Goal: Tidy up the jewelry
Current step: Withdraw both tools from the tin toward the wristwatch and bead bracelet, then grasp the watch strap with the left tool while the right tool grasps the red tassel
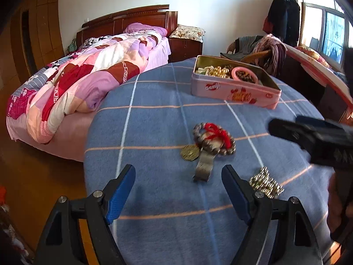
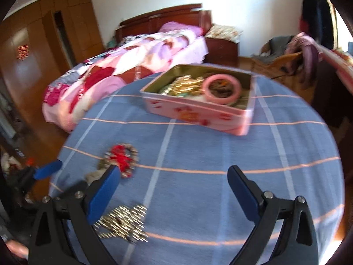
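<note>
A pink tin box [image 1: 233, 92] holding gold beads and a pink bangle [image 1: 244, 75] stands at the far side of the blue checked cloth [image 1: 158, 121]; it also shows in the right wrist view [image 2: 194, 110]. A bead bracelet with a red tassel [image 1: 215, 138], a gold medallion [image 1: 189, 152] and a mesh watch strap [image 1: 204, 167] lie just beyond my open, empty left gripper [image 1: 178, 176]. A gold bead cluster [image 1: 265, 182] lies beside its right finger, and shows low left in the right wrist view [image 2: 123, 223]. My right gripper [image 2: 174, 174] is open and empty above the cloth.
A bed with a patchwork quilt [image 1: 83, 84] stands left of the table. A chair draped with clothes [image 1: 264, 48] and a window [image 1: 326, 31] are at the back right. Wooden wardrobes [image 2: 44, 50] line the left wall.
</note>
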Tool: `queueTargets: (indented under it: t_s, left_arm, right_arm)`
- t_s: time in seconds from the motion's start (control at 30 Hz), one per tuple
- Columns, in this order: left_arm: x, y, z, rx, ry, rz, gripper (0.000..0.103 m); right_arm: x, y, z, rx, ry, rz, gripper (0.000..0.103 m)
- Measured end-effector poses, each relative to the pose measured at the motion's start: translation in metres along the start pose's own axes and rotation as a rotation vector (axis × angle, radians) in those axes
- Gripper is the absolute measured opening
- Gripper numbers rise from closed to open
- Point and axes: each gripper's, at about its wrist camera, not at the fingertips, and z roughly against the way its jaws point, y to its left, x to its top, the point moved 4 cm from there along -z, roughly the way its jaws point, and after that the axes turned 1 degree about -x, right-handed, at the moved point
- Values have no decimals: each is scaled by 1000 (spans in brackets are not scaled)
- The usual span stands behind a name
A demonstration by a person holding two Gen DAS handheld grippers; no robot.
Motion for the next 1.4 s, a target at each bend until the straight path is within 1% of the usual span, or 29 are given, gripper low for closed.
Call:
queueTargets:
  t_s: [0.1,0.23,0.27,0.3,0.4,0.43,0.47,0.5,0.53,0.57,0.6,0.63,0.67,0.7,0.73,0.77,0.8,0.87,0.93,0.97,1.0,1.1,1.17,1.23,1.27,1.3,1.33,1.37,1.4]
  left_arm:
    - [-5,8,5,17,4,-16,80]
    - [-13,19,10,29,12,-3,80]
    - [-13,20,9,32,14,-1,80]
    - [-14,22,9,35,15,1,80]
    - [-13,23,6,35,18,9,80]
    - [-13,23,5,30,19,11,80]
    - [-13,22,4,24,20,11,80]
    - [-12,20,3,20,19,9,80]
    - [-12,18,3,16,18,4,80]
    - [-12,16,2,11,18,-1,80]
    - [-12,14,2,7,18,-6,80]
    - [-11,12,1,5,19,-10,80]
    - [-11,10,-1,3,21,-17,80]
    - [-12,8,-1,0,23,-20,80]
    - [-11,7,-2,-1,24,-23,80]
    - [-11,4,-2,-5,25,-28,80]
    - [-10,2,-3,-8,24,-32,80]
    - [-8,-1,-3,-13,21,-40,80]
    - [-5,-3,-7,-15,22,-44,80]
    - [-3,-4,-10,-16,26,-45,80]
    - [-2,-5,-12,-16,28,-46,80]
    - [5,-9,-22,-23,34,-55,80]
    - [9,-13,-29,-3,42,-71,80]
    - [11,-14,-37,15,63,-85,80]
    - [11,-15,-41,22,76,-95,73]
    - [12,-16,-42,9,79,-105,67]
    - [13,-17,-42,-6,76,-108,56]
    - [14,-20,-42,-18,77,-113,53]
    - [14,-21,-42,-15,77,-120,53]
  right_arm:
    - [9,23,-29,69,58,26,100]
    - [11,46,-60,94,136,69,100]
    - [9,52,-68,89,156,86,100]
    - [7,56,-74,64,174,104,100]
    - [3,67,-78,-2,177,191,98]
    - [2,67,-77,-10,174,204,92]
    - [2,66,-75,-20,167,210,83]
    - [2,64,-74,-28,159,210,79]
    - [3,60,-72,-16,157,203,73]
    - [3,57,-71,-1,155,193,65]
    - [3,54,-68,24,155,173,59]
    - [5,51,-67,41,157,157,48]
    - [6,46,-66,61,160,130,41]
    - [7,40,-64,79,158,98,39]
    - [9,36,-63,100,154,69,32]
    - [10,32,-61,118,151,42,24]
    - [11,24,-57,150,145,4,22]
    - [13,14,-50,183,129,-46,21]
    - [13,7,-45,140,112,-53,18]
    - [13,2,-43,110,104,-51,18]
    - [14,-2,-41,98,100,-52,18]
    - [12,-18,-39,77,98,-90,18]
    - [11,-27,-37,78,103,-113,18]
    - [10,-35,-35,91,106,-152,23]
    - [10,-39,-34,94,103,-173,23]
    - [10,-41,-33,94,101,-178,23]
    - [10,-41,-32,91,100,-174,23]
    - [10,-38,-32,95,100,-165,23]
    - [11,-34,-32,109,98,-159,23]
